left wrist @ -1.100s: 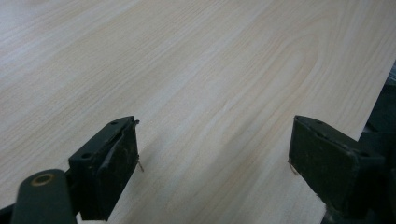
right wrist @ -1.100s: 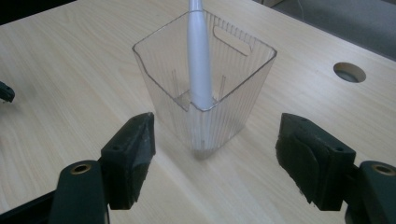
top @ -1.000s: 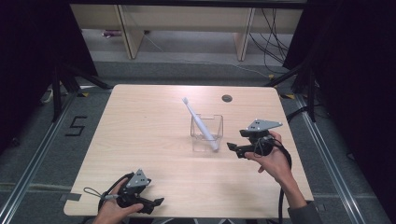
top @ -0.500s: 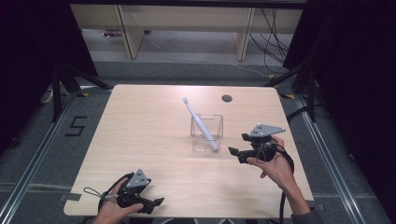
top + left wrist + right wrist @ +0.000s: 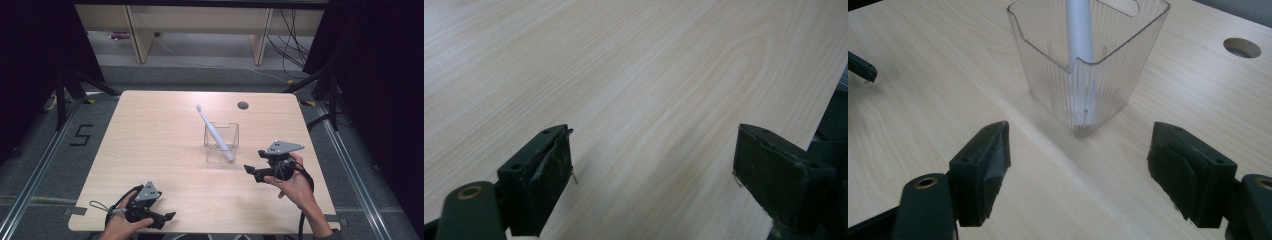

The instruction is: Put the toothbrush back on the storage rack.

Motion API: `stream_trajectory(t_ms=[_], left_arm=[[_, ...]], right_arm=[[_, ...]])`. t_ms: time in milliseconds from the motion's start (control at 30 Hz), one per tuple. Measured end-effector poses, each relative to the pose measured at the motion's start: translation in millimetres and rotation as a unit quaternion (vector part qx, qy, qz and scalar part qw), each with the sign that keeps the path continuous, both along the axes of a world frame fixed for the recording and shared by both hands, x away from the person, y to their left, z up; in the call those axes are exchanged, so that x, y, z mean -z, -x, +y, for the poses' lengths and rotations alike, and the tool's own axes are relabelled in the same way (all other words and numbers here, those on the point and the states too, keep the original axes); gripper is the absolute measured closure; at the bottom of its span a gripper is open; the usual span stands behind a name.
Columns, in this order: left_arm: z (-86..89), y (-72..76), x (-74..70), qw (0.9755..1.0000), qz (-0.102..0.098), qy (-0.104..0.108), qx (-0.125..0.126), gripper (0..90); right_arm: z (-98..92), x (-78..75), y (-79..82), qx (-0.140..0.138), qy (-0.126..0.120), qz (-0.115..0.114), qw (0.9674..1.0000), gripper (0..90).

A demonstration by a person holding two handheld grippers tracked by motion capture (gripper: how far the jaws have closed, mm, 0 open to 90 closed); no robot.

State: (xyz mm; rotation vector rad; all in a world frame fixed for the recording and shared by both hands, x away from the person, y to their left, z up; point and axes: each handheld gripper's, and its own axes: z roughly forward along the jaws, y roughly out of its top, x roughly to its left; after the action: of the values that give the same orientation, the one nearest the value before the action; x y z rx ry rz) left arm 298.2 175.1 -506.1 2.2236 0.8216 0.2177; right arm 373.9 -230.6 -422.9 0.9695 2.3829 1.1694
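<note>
A clear square cup point(image 5: 221, 142) stands near the middle of the wooden worktop point(image 5: 150, 145), with a white toothbrush point(image 5: 214, 132) leaning in it, head up and tilted away. The right gripper point(image 5: 254, 171) hovers just beside the cup, fingers point(image 5: 983, 170) spread and empty. The left gripper point(image 5: 162, 218) rests well apart from the cup at the worktop's near edge, fingers point(image 5: 541, 175) spread.

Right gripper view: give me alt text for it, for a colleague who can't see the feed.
A clear ribbed plastic cup stands on a light wooden table, a white toothbrush handle leaning inside it. The right gripper points at the cup, its two black jaws wide apart and empty, short of it. A round hole in the tabletop shows at upper right.
</note>
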Motion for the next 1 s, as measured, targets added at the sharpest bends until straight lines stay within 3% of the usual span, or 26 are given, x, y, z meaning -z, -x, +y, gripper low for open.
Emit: stream_trajectory(t_ms=[100,200,433,467,500,533,700,767,900,933,967,1000], left_arm=[[0.1,0.0,0.0,1.0000,0.000,0.000,0.000,15.1],[-0.1,0.1,0.2,1.0000,-0.001,-0.002,0.000,15.1],[-1.0,0.7,0.8,1.0000,0.003,0.009,-0.003,15.1],[-0.1,0.2,0.7,1.0000,0.003,0.002,-0.001,15.2],[-0.1,0.2,0.7,1.0000,0.003,0.002,-0.001,15.1],[-1.5,1.1,1.2,1.0000,0.002,0.008,-0.004,15.1],[-1.0,0.8,1.1,1.0000,0.002,0.007,-0.003,15.2],[-0.9,0.8,1.2,1.0000,0.003,0.006,-0.003,15.2],[-1.4,1.1,1.3,1.0000,0.002,0.008,-0.004,15.1],[-0.5,0.6,0.8,1.0000,0.001,0.001,-0.001,15.1],[-1.1,1.0,1.1,1.0000,0.002,0.007,-0.004,15.1],[-1.0,0.8,0.9,1.0000,0.002,0.007,-0.003,15.1]], right_arm=[[0.0,1.3,0.6,0.001,-0.002,-0.007,1.0000,25.5],[0.7,3.0,4.1,-0.002,-0.003,0.008,1.0000,25.4],[2.0,7.6,10.9,-0.005,-0.006,0.014,0.9999,25.2],[1.2,9.9,11.1,-0.008,-0.003,-0.001,1.0000,25.2],[1.2,9.9,11.1,-0.008,-0.003,-0.001,1.0000,25.2],[1.8,12.3,12.9,-0.007,-0.007,0.014,0.9999,25.0],[3.0,18.8,18.3,0.005,-0.013,0.028,0.9995,25.0],[1.5,22.8,17.2,-0.004,-0.004,0.016,0.9999,24.9],[0.6,28.0,20.4,-0.007,-0.006,0.032,0.9994,25.0],[1.4,30.2,24.9,0.007,-0.014,0.040,0.9991,25.0],[-0.1,31.4,23.4,-0.009,-0.009,0.031,0.9994,25.0],[-0.6,32.2,24.3,-0.006,-0.008,0.023,0.9997,24.9]])
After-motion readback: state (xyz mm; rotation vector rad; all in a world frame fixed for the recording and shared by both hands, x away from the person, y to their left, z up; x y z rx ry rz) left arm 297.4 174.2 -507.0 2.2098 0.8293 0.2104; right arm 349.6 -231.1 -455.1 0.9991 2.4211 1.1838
